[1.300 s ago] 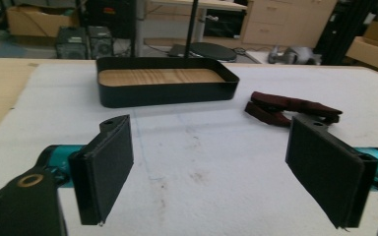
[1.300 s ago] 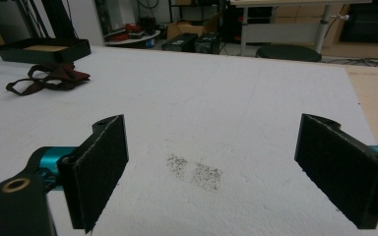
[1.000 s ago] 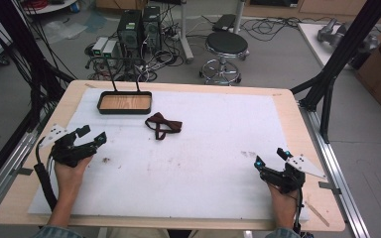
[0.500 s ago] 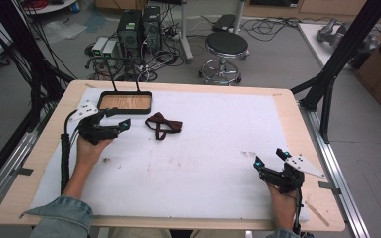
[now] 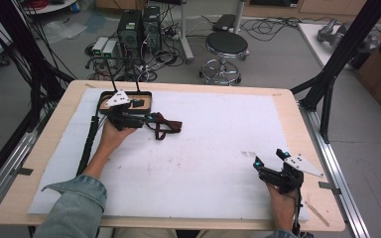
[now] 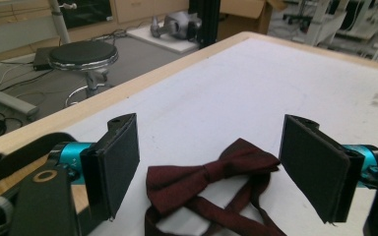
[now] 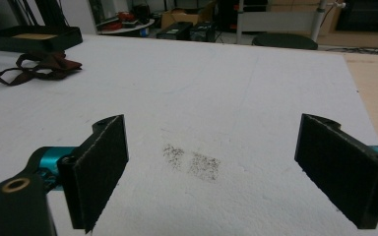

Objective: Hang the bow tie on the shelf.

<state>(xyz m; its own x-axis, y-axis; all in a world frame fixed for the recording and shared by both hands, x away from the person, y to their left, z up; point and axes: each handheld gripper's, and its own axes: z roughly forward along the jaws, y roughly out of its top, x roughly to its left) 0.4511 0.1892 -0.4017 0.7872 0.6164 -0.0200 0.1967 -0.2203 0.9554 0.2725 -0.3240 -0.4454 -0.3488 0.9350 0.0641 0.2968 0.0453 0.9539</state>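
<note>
A dark red bow tie [image 5: 167, 126] with its strap lies on the white sheet, just right of a black tray [image 5: 144, 94] at the back left. My left gripper [image 5: 151, 118] is level with the tie and points right at it, in front of the tray and hiding part of it. In the left gripper view the bow tie [image 6: 197, 179] lies between the pads of the left gripper [image 6: 210, 132], which stand wide apart and do not touch it. My right gripper [image 5: 268, 157] rests open at the front right; the right gripper [image 7: 211, 162] holds nothing.
A white sheet [image 5: 213, 148] covers the wooden table [image 5: 297, 119], with a grey smudge [image 5: 248, 154] near the right gripper. Far off across the sheet lie the bow tie [image 7: 39, 66] and tray [image 7: 29, 37]. Beyond the table stand a stool [image 5: 226, 45] and computers [image 5: 139, 25].
My left hand has moved from the front left of the table forward and to the right, up to the bow tie beside the tray. The right hand has stayed where it was.
</note>
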